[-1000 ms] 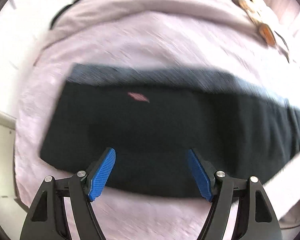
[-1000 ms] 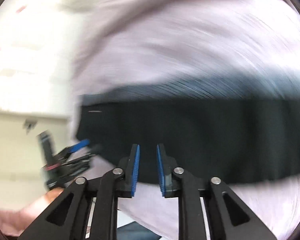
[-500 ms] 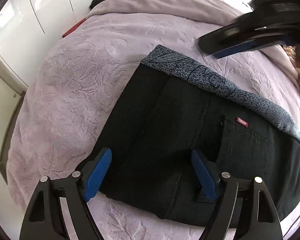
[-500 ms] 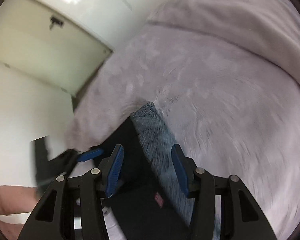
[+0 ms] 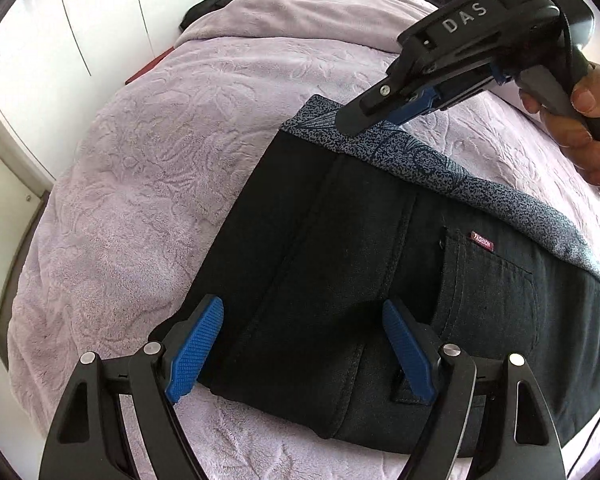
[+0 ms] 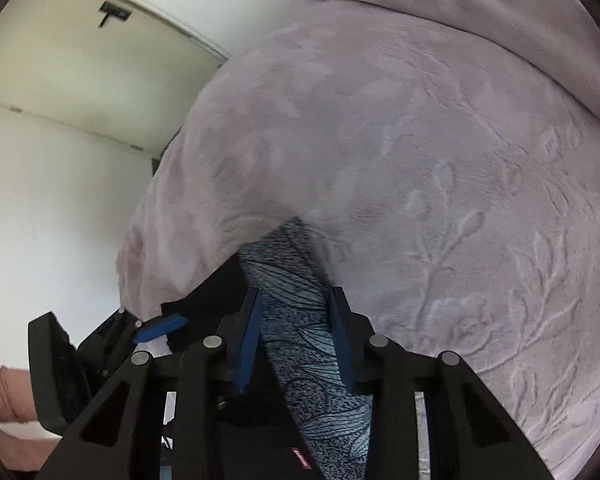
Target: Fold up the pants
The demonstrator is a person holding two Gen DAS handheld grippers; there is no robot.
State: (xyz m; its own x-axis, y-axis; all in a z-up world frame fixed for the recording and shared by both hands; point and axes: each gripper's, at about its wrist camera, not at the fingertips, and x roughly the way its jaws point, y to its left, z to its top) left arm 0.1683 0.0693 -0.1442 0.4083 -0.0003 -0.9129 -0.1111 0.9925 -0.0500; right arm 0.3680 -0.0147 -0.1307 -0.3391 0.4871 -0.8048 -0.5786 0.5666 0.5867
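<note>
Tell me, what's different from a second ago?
The right gripper swung over to the patterned waistband and now straddles it, fingers apart. The left gripper came down over the near edge of the pants. The pants stayed flat on the blanket.

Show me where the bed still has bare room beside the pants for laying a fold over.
Bare lilac blanket runs wide left of the pants, out to the bed's edge by the white cabinets. More lies beyond the patterned waistband, seen in the right wrist view. Crowded: the waistband corner under the right gripper, and the near hem between the left gripper fingers.
</note>
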